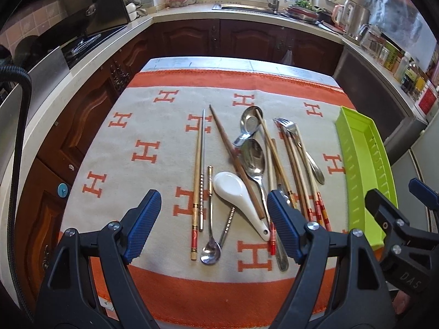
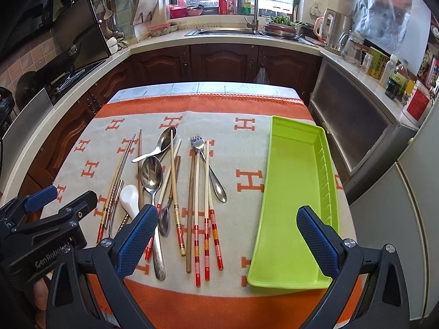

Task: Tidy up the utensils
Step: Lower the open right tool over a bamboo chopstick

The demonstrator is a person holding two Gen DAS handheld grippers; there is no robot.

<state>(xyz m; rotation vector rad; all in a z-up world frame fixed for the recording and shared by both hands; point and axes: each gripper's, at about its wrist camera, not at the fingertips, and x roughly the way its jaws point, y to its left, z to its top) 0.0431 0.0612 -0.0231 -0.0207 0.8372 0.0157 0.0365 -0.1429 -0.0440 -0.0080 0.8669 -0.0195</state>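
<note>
Hovering over the near edge of the table, both claws are empty: your left gripper (image 1: 214, 224) stands wide open above the near ends of the utensil scatter, and your right gripper (image 2: 227, 241) is equally wide open, nearer the green tray (image 2: 290, 192).

Nothing is in the tray yet, so the sorting looks unstarted.

Nearest to you on the orange-and-cream cloth (image 1: 115, 164) lie the painted handle ends of the red-banded chopsticks (image 2: 207, 235), side by side and clear of the pile. They look like the easiest first pick for the right claw: come down across the banded ends, close on one or both together, lift level, then carry right to the tray.

Left of them the white ceramic spoon (image 1: 238, 194) lies bowl up, its handle pointing to the near edge, with a dark wooden chopstick (image 1: 233, 156) lying along its right side. Lift the chopstick first, or the spoon may slide.

Further in, the large steel spoon (image 1: 253, 159) and a smaller steel spoon (image 1: 251, 122) overlap with bamboo chopsticks lying over them; take the top pieces first.

The fork (image 2: 196, 143) lies tines toward the far edge among the pale chopsticks.

The tray runs along the right edge of the table, slotted wall on its outer side.
</note>
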